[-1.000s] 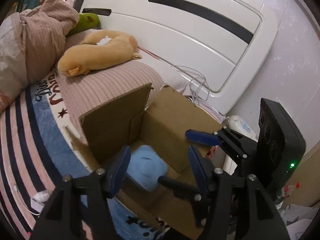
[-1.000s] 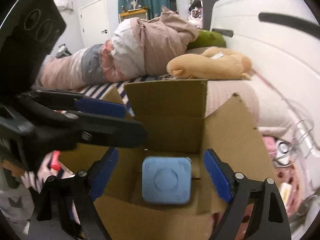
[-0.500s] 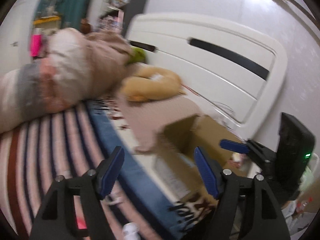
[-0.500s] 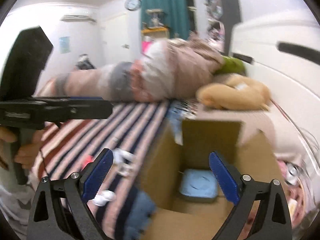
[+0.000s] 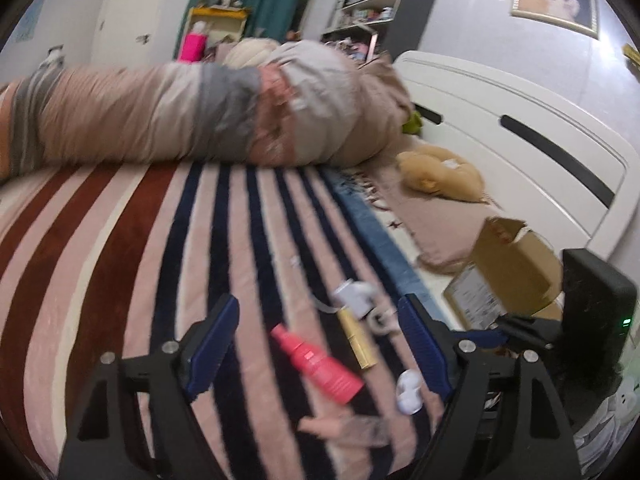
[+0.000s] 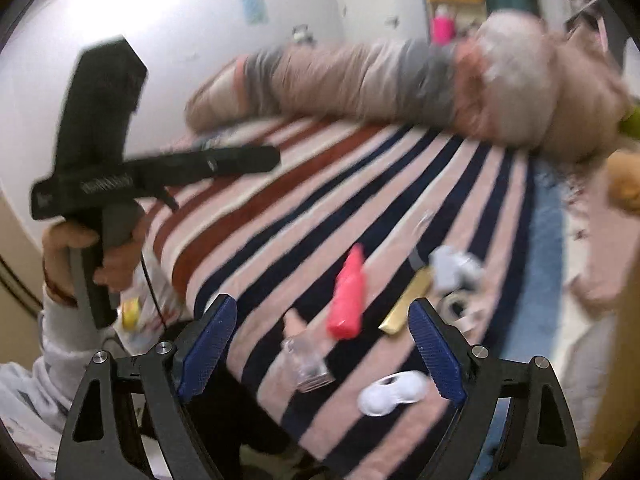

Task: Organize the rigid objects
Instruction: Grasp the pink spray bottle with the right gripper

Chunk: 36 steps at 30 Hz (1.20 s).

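a: what's different from a second ago?

b: both grippers were over the open cardboard box, looking down at a blue square thing lying in it. now both views look out over the striped blanket, and the box sits off at the right edge of the left wrist view, near the white headboard. everything is smeared with motion blur.

a: so that item is in?

b: it looks that way to me, and i'd say they are coming for the next one. the left gripper has nothing between its blue pads and its jaws are opening. the right gripper is empty too, its jaws wide apart but closing a little.

a: what's left on the bed?

b: a loose cluster near the bed's near edge. a pink spray bottle lies on its side, a slim gold tube just beside it, then a small white and grey charger-like lump and a little ring of tape, too blurred to be sure of either. nearer the cameras are a clear plastic bottle and a white double-lobed case.

a: which is nearest the jaws?

b: in the left wrist view the pink bottle lies between the pads' lines, but apart from them. in the right wrist view the clear bottle and pink bottle sit centred. nothing is touched yet.
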Available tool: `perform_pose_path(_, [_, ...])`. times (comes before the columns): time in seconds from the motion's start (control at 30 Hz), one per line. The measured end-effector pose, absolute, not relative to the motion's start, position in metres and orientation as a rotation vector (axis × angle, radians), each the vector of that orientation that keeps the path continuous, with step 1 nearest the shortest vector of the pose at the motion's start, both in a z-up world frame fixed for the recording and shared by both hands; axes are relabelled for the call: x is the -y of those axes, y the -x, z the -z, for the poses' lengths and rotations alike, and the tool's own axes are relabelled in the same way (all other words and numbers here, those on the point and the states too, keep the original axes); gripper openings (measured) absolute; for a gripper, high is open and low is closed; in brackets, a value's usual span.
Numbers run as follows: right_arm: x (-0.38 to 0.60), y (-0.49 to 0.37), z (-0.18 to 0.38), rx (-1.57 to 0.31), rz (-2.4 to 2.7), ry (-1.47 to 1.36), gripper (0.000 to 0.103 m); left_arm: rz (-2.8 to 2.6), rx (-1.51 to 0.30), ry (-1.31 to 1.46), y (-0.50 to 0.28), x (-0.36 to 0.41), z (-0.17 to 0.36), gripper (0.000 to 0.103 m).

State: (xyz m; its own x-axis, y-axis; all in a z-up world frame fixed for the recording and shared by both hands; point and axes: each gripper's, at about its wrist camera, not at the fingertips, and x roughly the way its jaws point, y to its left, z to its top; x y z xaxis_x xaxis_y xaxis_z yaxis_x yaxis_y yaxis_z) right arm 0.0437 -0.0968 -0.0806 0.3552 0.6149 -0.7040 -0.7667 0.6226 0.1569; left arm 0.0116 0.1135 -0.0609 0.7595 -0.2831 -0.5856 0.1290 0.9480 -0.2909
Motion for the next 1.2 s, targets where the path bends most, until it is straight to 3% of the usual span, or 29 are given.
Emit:
perform_pose_path(0.43, [0.039, -0.115, 0.170, -1.073, -0.788, 0.198, 0.054, 0.205, -0.750, 0.353, -0.012, -0.144, 0.117, 0.079])
perform_pose_path(0.5, [0.035, -0.124, 0.177, -1.102, -0.755, 0.192, 0.041, 0.202, -0.752, 0.367, -0.014, -0.147, 0.121, 0.079])
perform_pose_path(0.6, [0.030, -0.131, 0.182, -1.122, -0.734, 0.201, 0.030, 0.206, -0.762, 0.382, -0.018, -0.150, 0.124, 0.079])
perform_pose_path(0.97, [0.030, -0.115, 0.163, -0.978, -0.793, 0.268, 0.027, 0.311, -0.818, 0.409, -0.041, -0.127, 0.133, 0.079])
perform_pose_path(1.13, [0.038, -0.090, 0.128, -0.832, -0.877, 0.265, 0.027, 0.395, -0.800, 0.442, -0.046, -0.112, 0.121, 0.079])
perform_pose_path(1.2, [0.036, -0.079, 0.110, -0.772, -0.908, 0.257, 0.027, 0.438, -0.769, 0.442, -0.045, -0.105, 0.107, 0.074])
